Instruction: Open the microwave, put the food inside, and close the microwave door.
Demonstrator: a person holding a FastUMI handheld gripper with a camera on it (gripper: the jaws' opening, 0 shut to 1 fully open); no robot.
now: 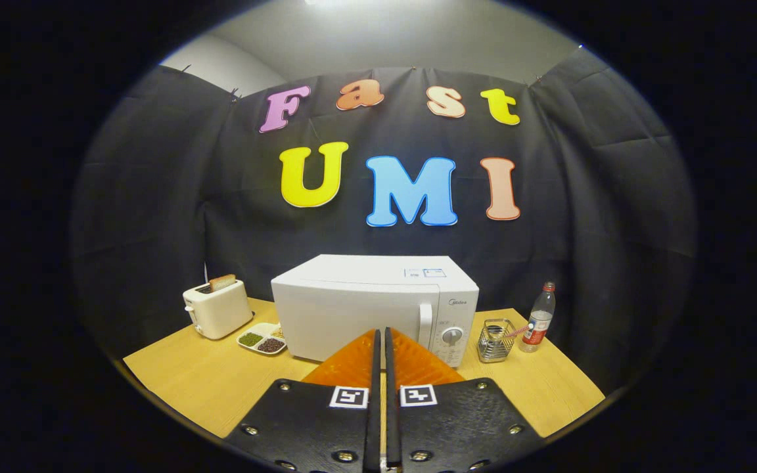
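Microwave-bound, the gripper (382, 335) sat low at centre frame, its fingers pressed together with nothing held between them; just beyond their tips stood the microwave (374, 303), a white, boxy oven with its door shut, mid-frame on the wooden table (181, 381); it looked heavy and rigid, unlikely to shift, and its vertical door handle (425, 324), beside the control dial (451, 336), appeared the place to take hold; a sectioned food tray (261, 339) lay at its left; a toaster (217, 307) stood further left; a wire basket (495, 340) and bottle (539, 318) stood right.

Bare table (188, 387) ahead — microwave (352, 309) (door shut) beyond.
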